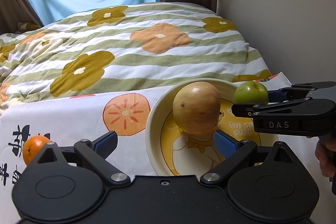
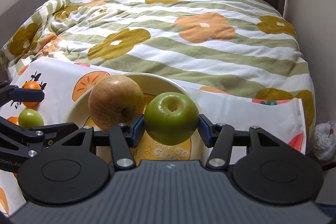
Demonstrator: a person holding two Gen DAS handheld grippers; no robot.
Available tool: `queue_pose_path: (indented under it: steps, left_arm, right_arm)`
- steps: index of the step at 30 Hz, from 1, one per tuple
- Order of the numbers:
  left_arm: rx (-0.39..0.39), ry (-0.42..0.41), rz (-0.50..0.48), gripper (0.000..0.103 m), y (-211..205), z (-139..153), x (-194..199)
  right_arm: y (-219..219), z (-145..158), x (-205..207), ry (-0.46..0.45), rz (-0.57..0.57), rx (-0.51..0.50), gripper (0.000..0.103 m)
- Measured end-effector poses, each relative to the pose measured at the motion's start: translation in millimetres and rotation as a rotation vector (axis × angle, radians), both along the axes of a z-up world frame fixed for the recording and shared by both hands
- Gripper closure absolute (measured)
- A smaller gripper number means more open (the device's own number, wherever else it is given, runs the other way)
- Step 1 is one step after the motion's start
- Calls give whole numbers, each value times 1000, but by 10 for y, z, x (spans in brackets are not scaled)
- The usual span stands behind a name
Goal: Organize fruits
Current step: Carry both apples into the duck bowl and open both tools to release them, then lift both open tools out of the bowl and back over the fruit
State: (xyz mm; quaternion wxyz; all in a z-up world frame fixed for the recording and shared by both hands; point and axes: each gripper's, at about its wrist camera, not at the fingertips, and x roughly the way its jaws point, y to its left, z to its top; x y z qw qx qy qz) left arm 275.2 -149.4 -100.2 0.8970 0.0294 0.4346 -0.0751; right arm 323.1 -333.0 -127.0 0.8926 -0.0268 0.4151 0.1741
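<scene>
**Green apple over bowl, release pending**

Left gripper (image 1: 166, 143) stands spread; the tan apple (image 1: 196, 107) sits free in the bowl (image 1: 153, 119). Right gripper (image 2: 171, 129) pinches the green apple (image 2: 171, 118) above the bowl. Advise lowering beside the tan apple before letting go, to prevent rolling.

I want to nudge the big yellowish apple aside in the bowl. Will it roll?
Probably: the yellowish apple is round and sits loose in the smooth bowl, free of the left gripper. Its skin looks glossy, so likely slippery. It seems firm, not squashy.
</scene>
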Motion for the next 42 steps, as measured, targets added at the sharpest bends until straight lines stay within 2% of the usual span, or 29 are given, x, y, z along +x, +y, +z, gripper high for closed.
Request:
queue_pose_path:
  steps: [4, 8, 12, 14, 19, 29, 35, 42]
  left_arm:
    - [6, 10, 13, 3, 29, -16, -53]
    - [6, 11, 26, 3, 47, -30, -112]
    - [4, 15, 42, 3, 72, -28, -157]
    - [3, 14, 48, 3, 86, -11, -197]
    - [-5, -3, 59, 3, 97, 71, -297]
    - [-8, -52, 118, 3, 182, 300, -549]
    - [3, -93, 162, 3, 259, 452, -825]
    - [-34, -160, 198, 3, 482, 700, -1317]
  right_arm:
    - [107, -118, -46, -36, 68, -66, 34]
    - [130, -169, -71, -51, 89, -69, 33]
    - [175, -108, -136, -131, 80, -118, 0]
    - [171, -84, -166, -150, 63, -138, 0]
    - [77, -21, -213, -112, 25, -81, 0]
    - [24, 243, -416, -150, -4, -76, 0]
    - [17, 444, -644, -157, -42, -55, 0]
    - [92, 746, -1083, -162, -114, -39, 0]
